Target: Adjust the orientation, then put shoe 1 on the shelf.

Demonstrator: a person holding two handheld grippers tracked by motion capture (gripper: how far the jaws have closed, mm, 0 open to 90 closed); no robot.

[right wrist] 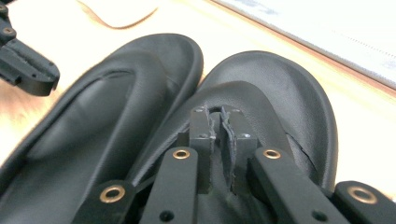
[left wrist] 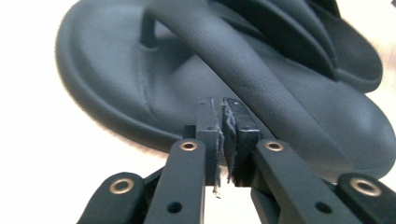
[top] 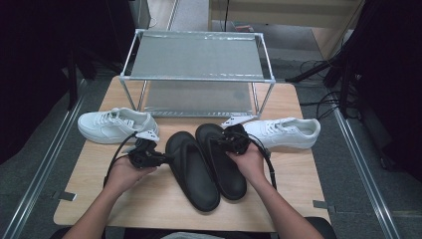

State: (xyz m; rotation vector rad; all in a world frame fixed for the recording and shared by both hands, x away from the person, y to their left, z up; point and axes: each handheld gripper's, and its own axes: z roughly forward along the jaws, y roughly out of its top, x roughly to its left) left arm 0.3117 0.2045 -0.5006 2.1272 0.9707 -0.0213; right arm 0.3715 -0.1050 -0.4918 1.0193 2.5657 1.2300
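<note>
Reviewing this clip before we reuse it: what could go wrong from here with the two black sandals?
1. The left gripper sits at the edge of the left sandal with jaws nearly together and nothing between them; a grab now may miss the strap.
2. The right gripper is equally narrow over the right sandal; closing could pinch air.
3. The sandals touch side by side, so lifting one may drag the other toward the white sneaker.

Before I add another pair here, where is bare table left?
Free: the near table edge in front of the black sandals, and both near corners. The rack shelves are bare. Crowded: the middle row, white sneakers flanking the sandals.
</note>
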